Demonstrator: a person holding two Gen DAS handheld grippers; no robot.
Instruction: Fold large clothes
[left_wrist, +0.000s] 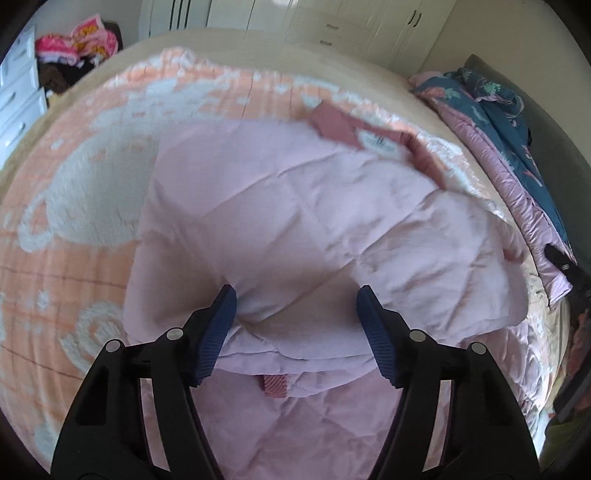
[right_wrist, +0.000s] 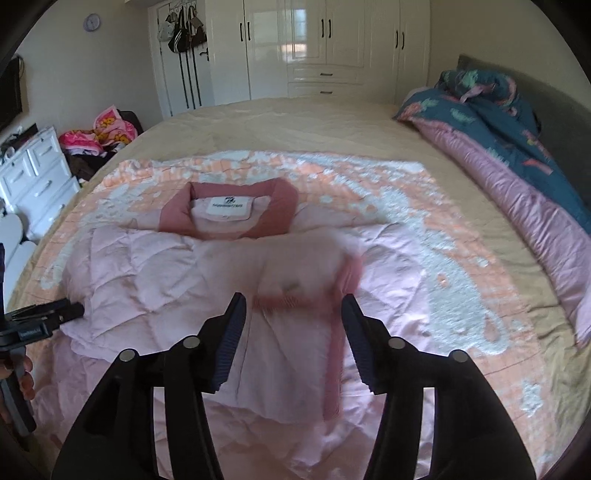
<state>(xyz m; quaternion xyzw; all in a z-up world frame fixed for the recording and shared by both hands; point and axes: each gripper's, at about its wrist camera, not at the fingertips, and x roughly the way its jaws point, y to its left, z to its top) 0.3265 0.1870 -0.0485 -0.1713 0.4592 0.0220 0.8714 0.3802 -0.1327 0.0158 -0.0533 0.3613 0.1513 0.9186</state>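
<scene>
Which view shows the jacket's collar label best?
The right wrist view: the collar label lies flat, centred inside the darker pink collar. In the left wrist view the label is blurred and skewed, off to the right.

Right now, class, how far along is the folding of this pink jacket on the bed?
Done: the pink quilted jacket lies flat, collar away from the cameras, with both sleeves folded across its front; the cuffed sleeve lies on top. In hand: nothing; the right gripper stands open over that sleeve, and the left gripper stands open around a sleeve fold. Left: probably folding the body up towards the collar.
</scene>
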